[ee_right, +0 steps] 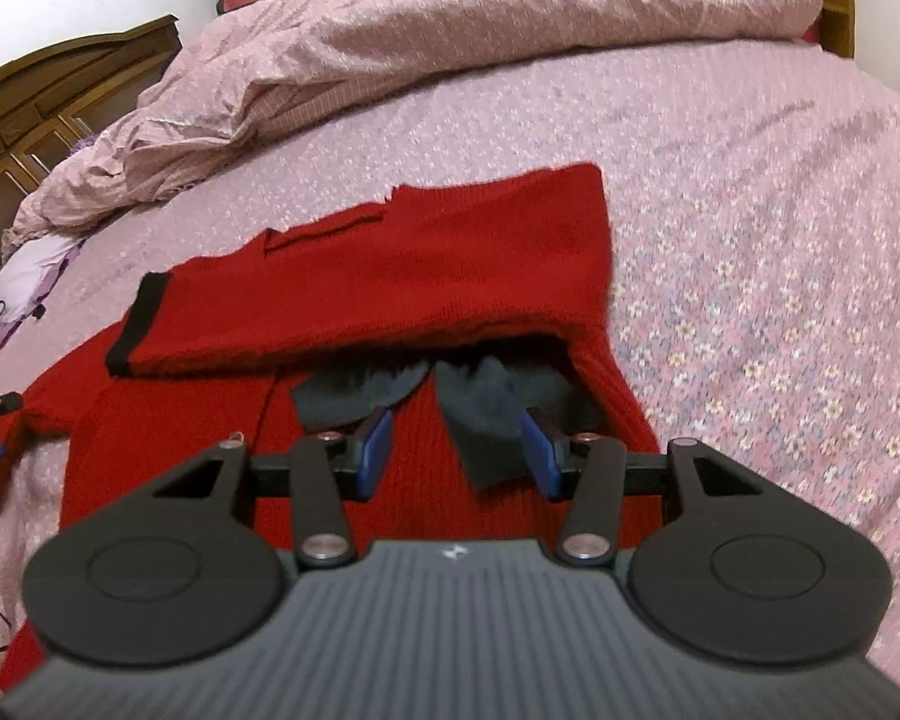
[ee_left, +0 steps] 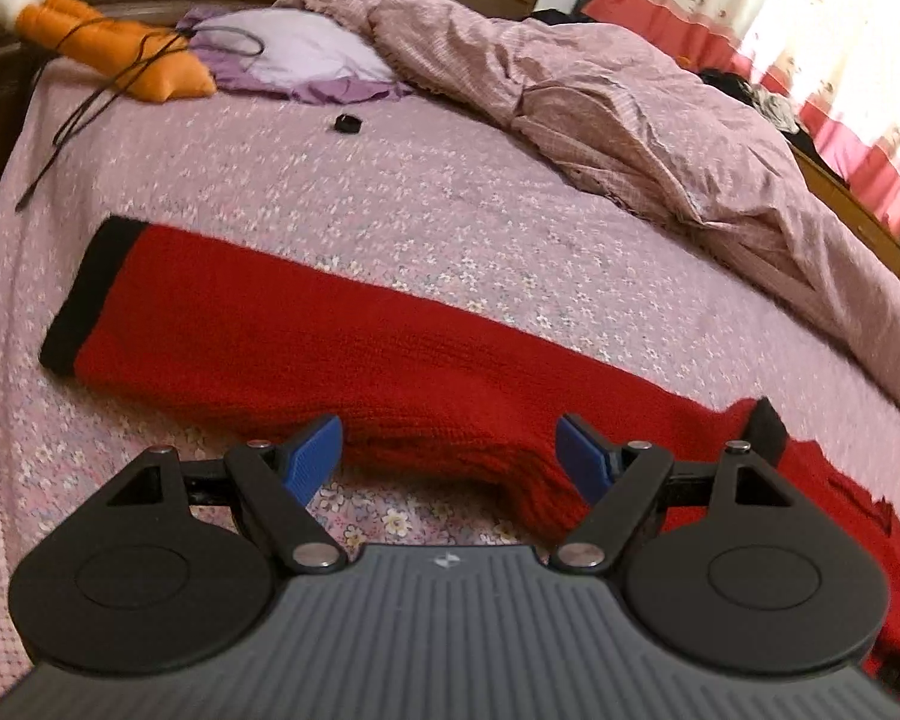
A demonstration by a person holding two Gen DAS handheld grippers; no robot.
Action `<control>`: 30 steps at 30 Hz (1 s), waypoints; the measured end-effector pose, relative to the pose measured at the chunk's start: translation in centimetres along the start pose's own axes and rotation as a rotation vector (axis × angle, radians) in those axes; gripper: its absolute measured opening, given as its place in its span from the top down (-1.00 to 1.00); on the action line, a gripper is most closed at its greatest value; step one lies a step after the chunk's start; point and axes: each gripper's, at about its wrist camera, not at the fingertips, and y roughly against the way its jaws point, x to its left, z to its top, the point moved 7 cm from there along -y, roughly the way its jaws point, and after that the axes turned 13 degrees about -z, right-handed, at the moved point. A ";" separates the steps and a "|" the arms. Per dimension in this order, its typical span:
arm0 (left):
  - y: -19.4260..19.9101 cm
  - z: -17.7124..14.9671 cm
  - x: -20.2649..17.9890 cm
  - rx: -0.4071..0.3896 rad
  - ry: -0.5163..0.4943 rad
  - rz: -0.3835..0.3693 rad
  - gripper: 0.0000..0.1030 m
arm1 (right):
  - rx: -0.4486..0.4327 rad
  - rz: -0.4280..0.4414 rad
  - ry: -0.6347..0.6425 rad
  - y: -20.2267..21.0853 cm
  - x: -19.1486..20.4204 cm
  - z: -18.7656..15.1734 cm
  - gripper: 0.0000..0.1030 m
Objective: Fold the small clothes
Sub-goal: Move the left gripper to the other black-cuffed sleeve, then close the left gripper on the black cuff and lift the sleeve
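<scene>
On the pink floral bed [ee_left: 426,180], the left gripper [ee_left: 447,450] hovers spread and empty over the red knitted sweater's [ee_left: 306,324] outstretched sleeve. In the right view, the right gripper [ee_right: 456,444] stands half-spread, pinching nothing, above the folded-over sleeve.

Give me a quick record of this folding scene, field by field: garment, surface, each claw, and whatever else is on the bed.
garment: red sweater with black cuffs, one sleeve folded across the body, the other stretched out
surface: bed with pink floral bedspread
left claw: open, empty, at the stretched sleeve's near edge
right claw: open, over the sweater body, grey collar flaps between its fingers
other items: rumpled quilt, purple pillow, orange cushion
</scene>
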 end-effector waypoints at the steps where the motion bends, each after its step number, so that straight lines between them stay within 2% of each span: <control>1: -0.2 0.0 0.2 -0.002 0.013 -0.004 -0.59 | 0.005 -0.001 0.000 -0.1 0.0 -0.1 0.03; 7: -1.1 0.0 0.5 -0.009 0.060 -0.005 -0.59 | 0.029 -0.003 0.002 -0.7 0.1 -0.6 0.03; 13: -1.1 -1.3 -0.5 0.034 0.114 -0.069 -0.59 | 0.033 -0.005 -0.005 -0.7 0.0 -0.7 0.03; 16: -1.8 -1.8 -0.5 0.047 0.128 -0.062 -0.59 | 0.035 -0.004 -0.005 -0.8 0.0 -0.6 0.03; 20: -1.8 -1.0 0.4 -0.010 0.186 -0.060 -0.59 | 0.038 -0.006 -0.008 -0.8 -0.2 -0.6 0.03; 24: -2.2 0.9 2.9 -0.104 0.258 0.006 -0.59 | 0.046 -0.013 -0.016 -1.1 -0.5 -0.8 0.03; 27: -3.1 1.9 4.5 -0.128 0.314 0.039 -0.58 | 0.049 -0.015 -0.019 -1.2 -0.6 -0.9 0.03; 29: -3.4 2.5 4.6 -0.134 0.305 0.047 -0.39 | 0.048 -0.016 -0.018 -1.1 -0.5 -0.9 0.03; 30: -3.4 3.0 4.6 -0.139 0.276 0.051 -0.06 | 0.046 -0.015 -0.017 -1.0 -0.4 -0.8 0.03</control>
